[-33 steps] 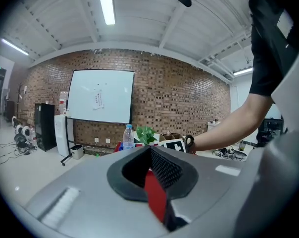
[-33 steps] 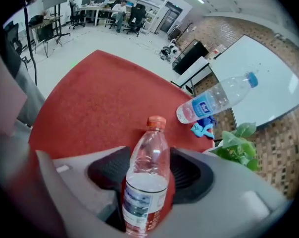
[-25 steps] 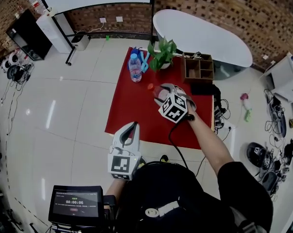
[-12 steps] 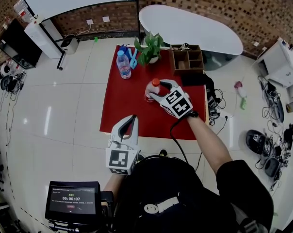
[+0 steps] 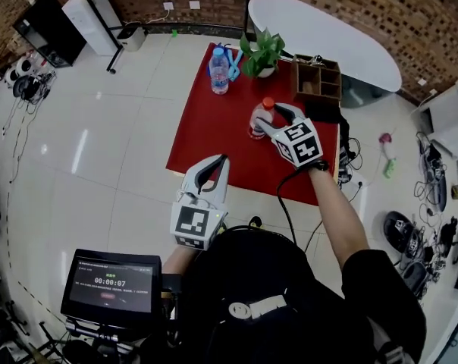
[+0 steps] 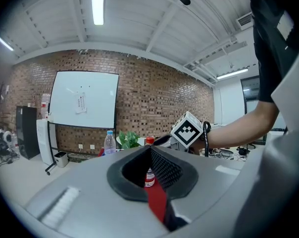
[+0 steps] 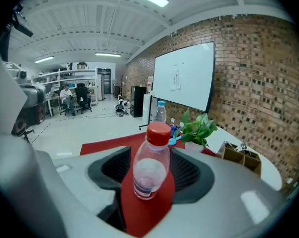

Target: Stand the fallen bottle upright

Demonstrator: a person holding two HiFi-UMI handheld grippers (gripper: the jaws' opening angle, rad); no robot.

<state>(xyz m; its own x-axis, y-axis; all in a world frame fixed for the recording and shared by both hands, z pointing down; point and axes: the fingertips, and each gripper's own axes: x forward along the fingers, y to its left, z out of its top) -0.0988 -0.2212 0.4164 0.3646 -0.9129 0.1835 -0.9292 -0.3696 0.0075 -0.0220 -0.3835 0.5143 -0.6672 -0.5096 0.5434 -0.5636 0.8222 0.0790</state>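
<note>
A clear bottle with a red cap (image 5: 259, 120) stands upright on the red table (image 5: 214, 139), right of its middle. My right gripper (image 5: 270, 121) reaches in from the right, shut on the bottle's body. In the right gripper view the bottle (image 7: 150, 167) sits between the two dark pads with its base on the red top. My left gripper (image 5: 216, 163) hovers at the table's near edge, slightly open and holding nothing. Through its narrow gap (image 6: 150, 170) I see the bottle (image 6: 149, 176) far ahead.
A blue-capped water bottle (image 5: 218, 68) stands at the far left corner beside a blue object (image 5: 229, 51). A potted plant (image 5: 262, 51) and a wooden compartment box (image 5: 317, 80) stand along the far edge. A white oval table (image 5: 327, 40) lies beyond.
One second ago the red-capped bottle was tilted in my right gripper above the table. It now stands upright on the table. The left gripper has stayed near the front edge.
</note>
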